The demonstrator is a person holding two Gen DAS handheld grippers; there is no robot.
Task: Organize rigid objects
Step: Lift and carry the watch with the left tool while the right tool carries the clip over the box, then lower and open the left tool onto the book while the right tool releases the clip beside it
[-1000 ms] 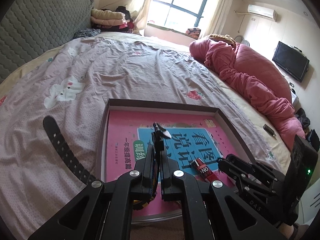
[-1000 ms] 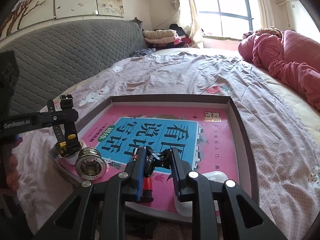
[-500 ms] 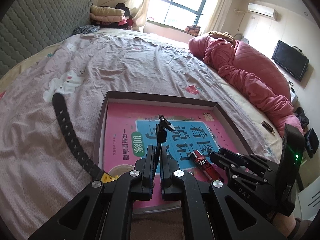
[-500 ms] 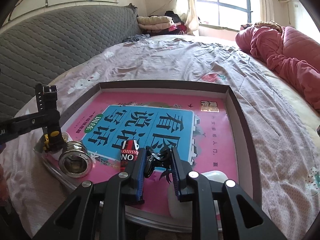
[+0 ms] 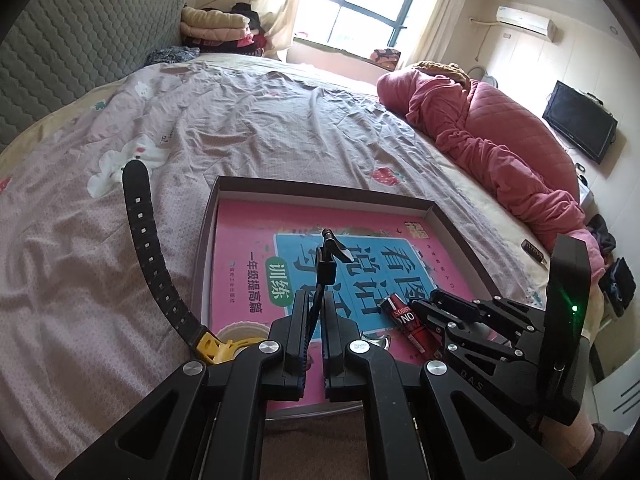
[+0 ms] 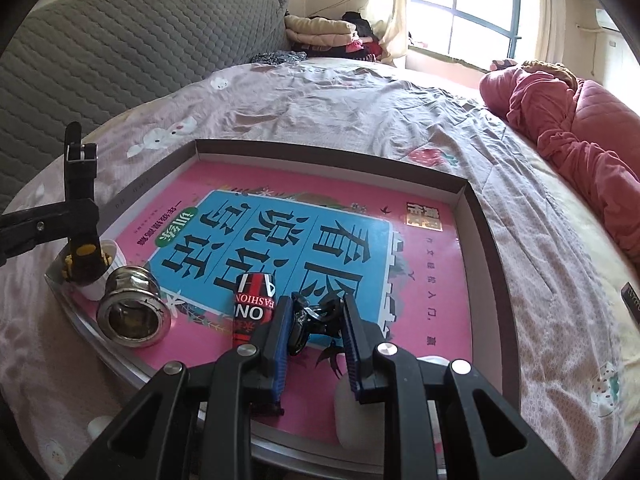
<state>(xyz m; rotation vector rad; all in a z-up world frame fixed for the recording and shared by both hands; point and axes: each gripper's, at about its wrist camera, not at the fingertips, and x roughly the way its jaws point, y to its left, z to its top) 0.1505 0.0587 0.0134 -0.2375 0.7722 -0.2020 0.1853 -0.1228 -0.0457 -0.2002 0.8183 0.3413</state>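
Note:
My left gripper (image 5: 316, 300) is shut on the buckle strap of a black watch (image 5: 329, 252) with a yellow case. Its other strap (image 5: 144, 240) arches out over the bedsheet to the left. In the right wrist view the watch (image 6: 82, 248) hangs over a white cup (image 6: 102, 276) in the near left corner of the tray (image 6: 332, 150). My right gripper (image 6: 316, 308) is shut on a small black object with a metal ring (image 6: 308, 316), low over the pink book (image 6: 432, 272). A red and black tube (image 6: 254, 300) lies beside its left finger.
A shiny metal cup (image 6: 132, 312) lies on its side near the white cup. A white object (image 6: 352, 412) lies partly hidden under my right gripper. The tray (image 5: 320, 189) rests on a pink bedsheet (image 5: 260, 112). A red quilt (image 5: 500, 132) is heaped at the right.
My right gripper has sunk a little and rolled with the black object still in it, and the red tube now shows beside its left finger. The watch's loose strap stands more upright.

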